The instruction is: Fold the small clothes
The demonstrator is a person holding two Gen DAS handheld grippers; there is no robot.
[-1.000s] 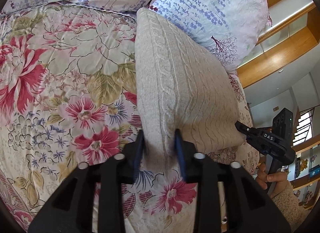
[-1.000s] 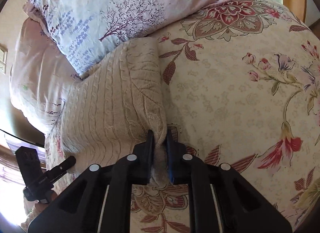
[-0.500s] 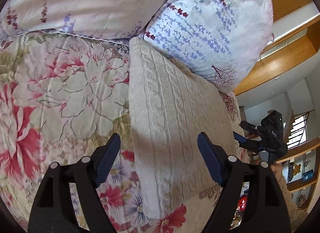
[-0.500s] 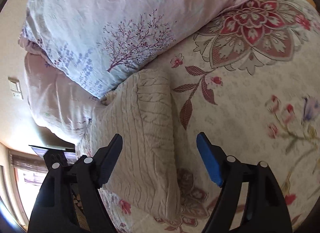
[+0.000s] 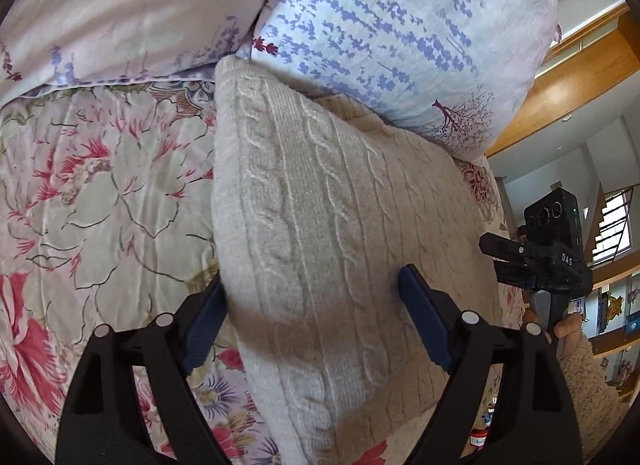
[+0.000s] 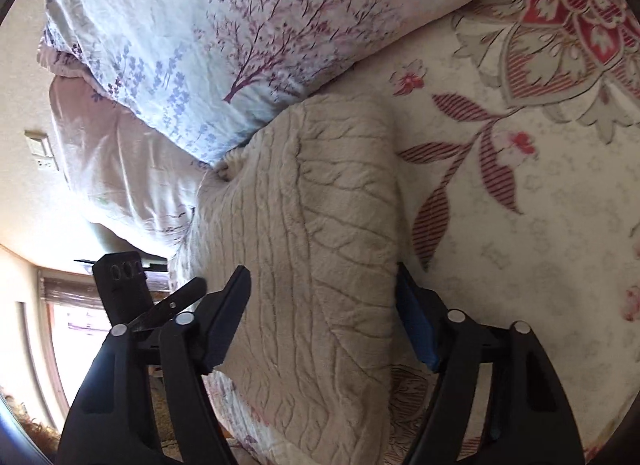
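A folded cream cable-knit sweater (image 5: pixel 320 233) lies flat on the floral bedspread (image 5: pixel 100 193), its far end against a pillow. It also shows in the right wrist view (image 6: pixel 320 249). My left gripper (image 5: pixel 316 313) is open, its jaws wide on either side of the sweater's near end, holding nothing. My right gripper (image 6: pixel 324 317) is open too, its jaws spread across the sweater's other side. The right gripper also shows in the left wrist view (image 5: pixel 516 261), held in a hand at the right. The left gripper shows in the right wrist view (image 6: pixel 168 301) at the left.
Two pale pillows with purple sprigs (image 5: pixel 400 33) (image 5: pixel 120 13) lie at the head of the bed behind the sweater. The pillows also show in the right wrist view (image 6: pixel 240 33). The bed's edge and the room beyond (image 5: pixel 592 193) are at the right.
Both grippers were shut on the sweater's edge a second ago. They let go, opened wide, and now sit close over the folded sweater lying flat.
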